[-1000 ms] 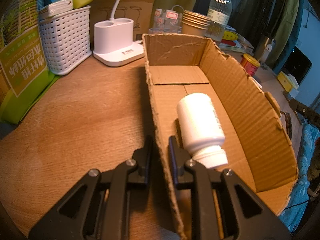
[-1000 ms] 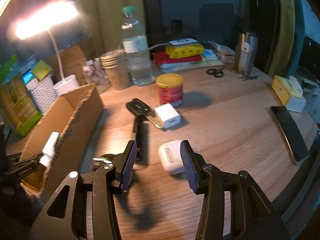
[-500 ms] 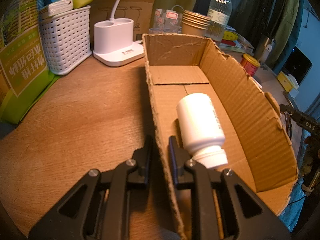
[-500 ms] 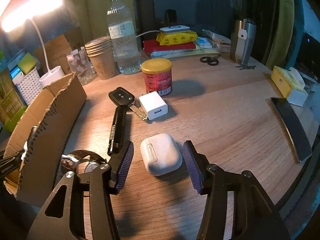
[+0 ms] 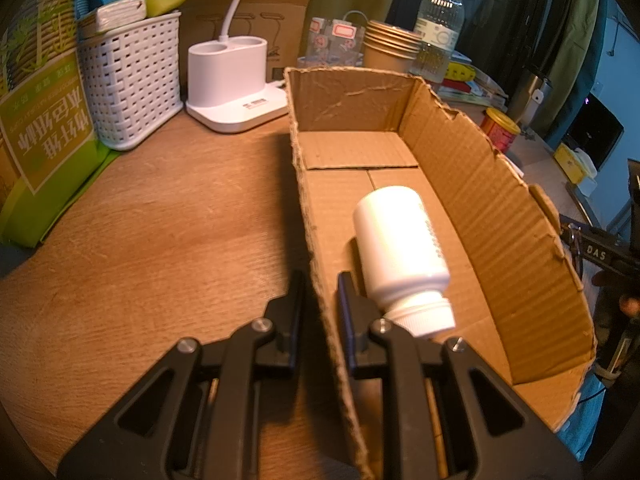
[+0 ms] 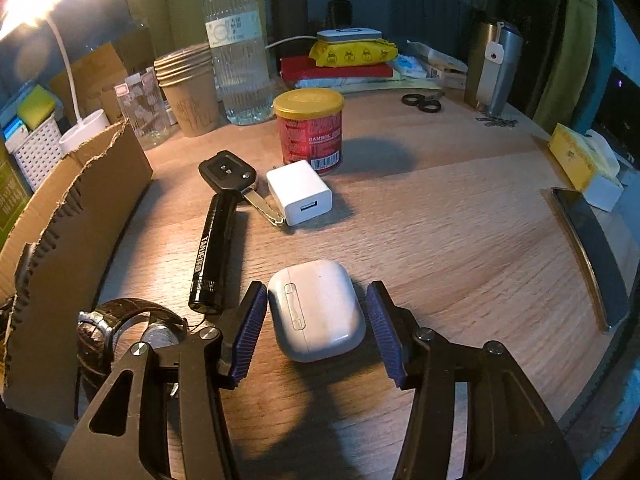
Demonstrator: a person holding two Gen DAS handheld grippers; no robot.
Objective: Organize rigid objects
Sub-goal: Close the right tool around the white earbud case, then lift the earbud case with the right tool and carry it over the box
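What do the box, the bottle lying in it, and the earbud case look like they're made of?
The box is plainly corrugated cardboard: fluted ridges and torn, ragged brown edges. The bottle looks like opaque white plastic, smooth, with a ribbed screw cap. The earbud case appears to be hard white plastic, rounded, with a visible lid seam and slight scuffing.

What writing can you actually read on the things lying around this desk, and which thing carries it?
"GAMBOL": red can with the yellow lid.
"DAS": black bar at the right edge of the left view.
Flashlight: white lettering, blurred.
Green package: Chinese characters, upside down, not readable.
Water bottle label: too small.
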